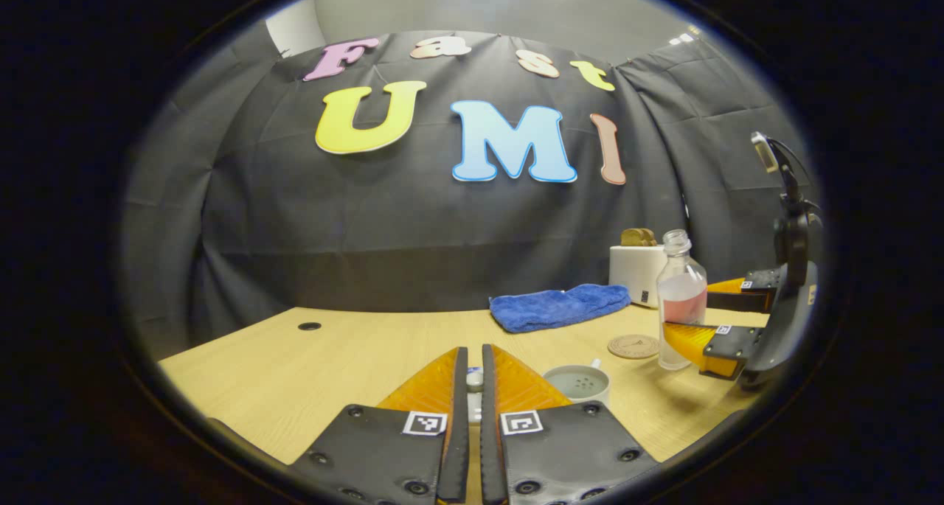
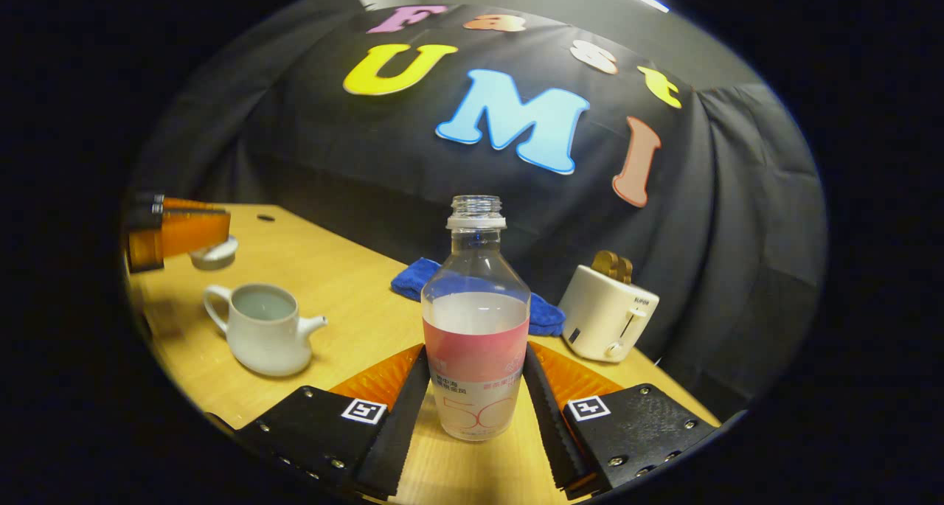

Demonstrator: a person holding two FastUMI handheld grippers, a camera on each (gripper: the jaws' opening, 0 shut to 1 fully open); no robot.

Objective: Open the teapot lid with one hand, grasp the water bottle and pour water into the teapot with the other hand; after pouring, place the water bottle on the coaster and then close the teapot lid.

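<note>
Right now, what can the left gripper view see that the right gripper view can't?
The left gripper view adds the round cork coaster, lying on the wooden table beside the clear plastic water bottle. The right gripper view adds the curved handle of the white ceramic teapot and the lever on the white toaster. Both share the water bottle, the open teapot, the toaster, the blue towel and the white teapot lid pinched in the left gripper.
</note>
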